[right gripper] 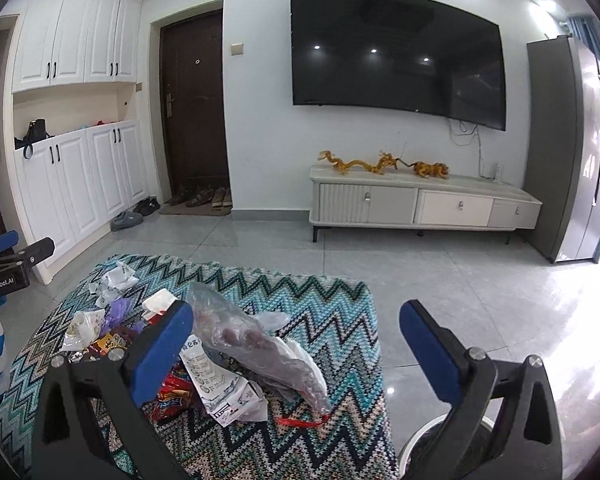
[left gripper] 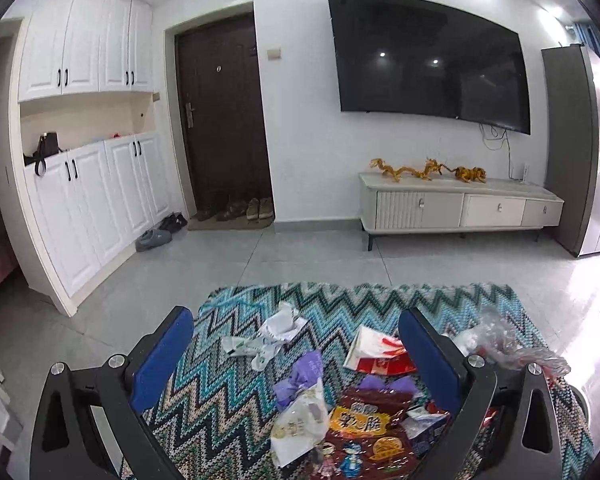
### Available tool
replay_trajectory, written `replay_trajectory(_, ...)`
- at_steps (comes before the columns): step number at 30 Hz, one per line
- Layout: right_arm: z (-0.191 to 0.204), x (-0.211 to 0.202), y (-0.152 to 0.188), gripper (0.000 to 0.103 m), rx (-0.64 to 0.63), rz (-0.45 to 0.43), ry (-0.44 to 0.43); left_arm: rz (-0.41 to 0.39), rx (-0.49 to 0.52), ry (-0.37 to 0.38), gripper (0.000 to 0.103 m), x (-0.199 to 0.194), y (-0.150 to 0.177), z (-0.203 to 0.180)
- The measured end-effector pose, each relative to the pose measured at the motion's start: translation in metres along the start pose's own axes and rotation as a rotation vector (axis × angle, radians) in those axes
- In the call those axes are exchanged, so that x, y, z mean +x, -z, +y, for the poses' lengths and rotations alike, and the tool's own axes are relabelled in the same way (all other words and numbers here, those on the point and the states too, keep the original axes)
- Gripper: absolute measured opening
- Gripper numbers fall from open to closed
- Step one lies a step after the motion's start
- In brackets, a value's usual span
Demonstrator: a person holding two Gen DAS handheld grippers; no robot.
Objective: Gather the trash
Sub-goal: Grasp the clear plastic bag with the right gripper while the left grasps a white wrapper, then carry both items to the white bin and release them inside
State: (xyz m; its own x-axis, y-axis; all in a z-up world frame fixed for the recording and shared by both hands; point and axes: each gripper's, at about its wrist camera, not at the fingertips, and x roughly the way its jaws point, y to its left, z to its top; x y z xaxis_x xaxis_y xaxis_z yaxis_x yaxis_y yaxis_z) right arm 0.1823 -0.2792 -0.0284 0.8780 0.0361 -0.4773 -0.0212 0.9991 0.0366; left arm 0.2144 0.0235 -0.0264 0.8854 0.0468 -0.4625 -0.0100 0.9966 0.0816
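Trash lies on a zigzag knitted cloth (left gripper: 228, 392) over a table. In the left wrist view I see crumpled white paper (left gripper: 278, 330), a purple wrapper (left gripper: 300, 376), a white snack bag (left gripper: 300, 424), a dark red snack packet (left gripper: 368, 432) and a red-and-white packet (left gripper: 376, 350). My left gripper (left gripper: 296, 332) is open above them, holding nothing. In the right wrist view a clear plastic bag (right gripper: 256, 344) lies on a printed white wrapper (right gripper: 224, 390). My right gripper (right gripper: 296, 320) is open over it, holding nothing. The left gripper (right gripper: 16, 258) shows at the left edge there.
Grey tiled floor surrounds the table. A TV cabinet (right gripper: 420, 200) with golden dragon figures stands under a wall TV (right gripper: 396, 52). White cupboards (left gripper: 84, 200), a brown door (left gripper: 224, 120) and shoes (left gripper: 236, 210) are at the left. A round white rim (right gripper: 432, 436) sits below the right gripper.
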Motion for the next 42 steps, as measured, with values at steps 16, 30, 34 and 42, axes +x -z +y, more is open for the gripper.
replay_trajectory(16, -0.010, 0.107, 0.047, 0.085, 0.048, 0.289, -0.238, 0.357, -0.039, 0.158, 0.070, 0.084, 0.071, 0.015)
replay_trajectory(30, -0.014, 0.116, 0.064, 0.006, 0.036, 0.369, -0.254, 0.395, -0.068, 0.233, 0.019, 0.079, 0.076, 0.018)
replay_trajectory(34, -0.014, 0.094, 0.053, 0.005, 0.056, 0.330, -0.274, 0.350, -0.065, 0.219, 0.017, 0.059, 0.065, 0.024)
replay_trajectory(42, -0.025, 0.040, 0.028, 0.005, 0.111, 0.231, -0.302, 0.272, -0.034, 0.237, 0.016, 0.013, 0.040, 0.027)
